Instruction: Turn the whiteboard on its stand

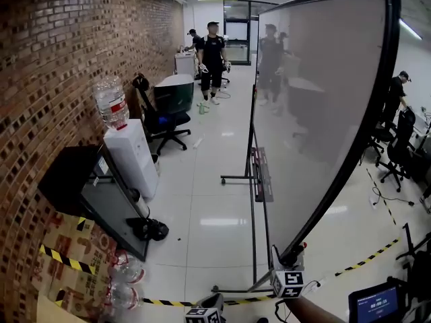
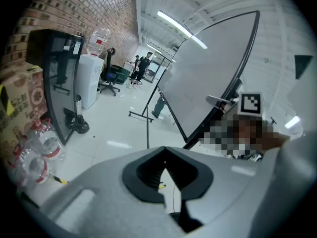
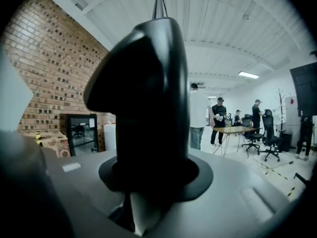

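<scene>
To my left runs a brick wall [image 1: 60, 59]. A white water cooler [image 1: 131, 157] stands against it, with a bottle [image 1: 112, 103] on top. Nearer me, a dark glass panel [image 1: 111, 207] leans over cardboard boxes [image 1: 67, 247] and empty bottles [image 1: 124, 278]. Yellow-black tape [image 1: 367, 258] crosses the floor. An office chair [image 1: 165, 116] stands behind the cooler, and a person in black [image 1: 213, 49] stands farther back.

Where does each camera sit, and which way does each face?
Head view: on the person's head, looking down the room; whiteboard right, left tool, right tool and forearm at bottom.
Left gripper view: on left tool, low, facing the whiteboard; own shut jaws show.
Right gripper view: on right tool, looking up the whiteboard's frame, gripped in its jaws.
Shared: head and left gripper views show the water dispenser.
</scene>
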A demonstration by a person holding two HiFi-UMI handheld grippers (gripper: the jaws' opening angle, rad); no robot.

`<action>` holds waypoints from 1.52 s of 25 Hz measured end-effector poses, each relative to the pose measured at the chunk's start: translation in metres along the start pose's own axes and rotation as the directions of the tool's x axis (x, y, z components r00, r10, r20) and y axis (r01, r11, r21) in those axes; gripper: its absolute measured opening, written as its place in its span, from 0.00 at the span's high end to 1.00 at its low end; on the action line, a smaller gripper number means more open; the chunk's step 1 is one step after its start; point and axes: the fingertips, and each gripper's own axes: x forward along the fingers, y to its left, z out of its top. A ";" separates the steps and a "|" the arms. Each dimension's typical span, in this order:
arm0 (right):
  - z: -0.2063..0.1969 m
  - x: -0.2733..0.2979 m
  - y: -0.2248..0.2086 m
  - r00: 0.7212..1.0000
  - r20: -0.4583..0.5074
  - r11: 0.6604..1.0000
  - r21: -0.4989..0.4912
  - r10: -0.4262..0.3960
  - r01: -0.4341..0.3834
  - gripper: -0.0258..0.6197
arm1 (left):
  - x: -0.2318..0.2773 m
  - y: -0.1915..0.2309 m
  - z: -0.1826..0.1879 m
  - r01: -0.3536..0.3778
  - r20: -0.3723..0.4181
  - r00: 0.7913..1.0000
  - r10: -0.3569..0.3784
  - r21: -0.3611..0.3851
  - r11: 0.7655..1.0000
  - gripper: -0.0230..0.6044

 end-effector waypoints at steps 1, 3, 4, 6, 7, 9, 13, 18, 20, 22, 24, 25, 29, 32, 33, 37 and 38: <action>0.002 -0.004 0.004 0.999 -0.017 0.999 0.002 0.036 -0.036 0.69 | 0.001 -0.002 0.007 -0.008 0.012 1.000 0.008 0.014 1.000 0.95; 0.001 -0.018 0.008 0.994 -0.043 0.995 -0.011 0.098 -0.098 0.65 | 0.002 -0.010 0.020 -0.016 0.031 0.999 0.015 0.037 0.999 0.95; -0.004 -0.028 0.009 0.991 -0.053 0.992 -0.026 0.123 -0.124 0.64 | 0.003 -0.015 0.023 -0.017 0.034 0.999 0.015 0.050 0.999 0.95; -0.022 -0.052 0.007 0.983 -0.084 0.986 -0.027 0.164 -0.167 0.65 | 0.007 -0.024 0.023 -0.017 0.025 1.000 0.015 0.079 0.997 0.95; -0.031 -0.063 0.006 0.976 -0.105 0.982 -0.003 0.189 -0.191 0.68 | 0.010 -0.029 0.022 -0.015 0.018 1.000 0.013 0.088 0.996 0.95; -0.041 -0.085 0.008 0.955 -0.143 0.965 0.073 0.259 -0.251 0.74 | 0.016 -0.042 0.019 -0.004 0.006 1.000 0.004 0.096 0.995 0.95; -0.048 -0.111 0.018 0.910 -0.171 0.924 0.126 0.378 -0.360 0.80 | 0.025 -0.063 0.010 0.022 -0.020 1.000 -0.020 0.123 0.992 0.95; -0.014 -0.125 0.051 0.847 -0.086 0.851 0.074 0.524 -0.519 0.80 | 0.023 -0.067 0.006 0.010 -0.017 1.000 -0.008 0.129 0.992 0.95; 0.005 -0.126 0.065 0.821 -0.038 0.820 0.074 0.570 -0.567 0.80 | 0.018 -0.064 0.006 -0.006 -0.012 1.000 0.008 0.124 0.992 0.95; 0.019 -0.126 0.076 0.799 -0.001 0.797 0.085 0.601 -0.598 0.80 | 0.012 -0.059 0.005 -0.025 -0.006 1.000 0.026 0.120 0.992 0.95; 0.028 -0.125 0.085 0.785 0.021 0.781 0.093 0.619 -0.618 0.80 | 0.006 -0.053 0.005 -0.044 0.006 0.999 0.043 0.111 0.993 0.95; 0.032 -0.125 0.089 0.779 0.025 0.775 0.089 0.626 -0.626 0.80 | 0.002 -0.050 0.005 -0.053 0.014 0.999 0.051 0.106 0.993 0.95; 0.039 -0.121 0.101 0.760 0.033 0.757 0.069 0.649 -0.650 0.80 | -0.011 -0.037 0.006 -0.087 0.045 0.995 0.084 0.080 0.993 0.95; 0.043 -0.118 0.110 0.745 0.044 0.743 0.063 0.665 -0.666 0.81 | -0.022 -0.029 0.006 -0.112 0.063 0.992 0.108 0.062 0.992 0.95; 0.044 -0.120 0.113 0.739 0.047 0.737 0.059 0.672 -0.673 0.81 | -0.025 -0.027 0.004 -0.119 0.066 0.991 0.115 0.057 0.991 0.95; 0.043 -0.129 0.116 0.724 0.046 0.723 0.051 0.688 -0.689 0.81 | -0.032 -0.029 -0.002 -0.135 0.058 0.990 0.132 0.049 0.990 0.95; 0.046 -0.127 0.114 0.725 0.052 0.724 0.043 0.687 -0.689 0.81 | -0.029 -0.030 0.002 -0.133 0.063 0.990 0.130 0.053 0.990 0.95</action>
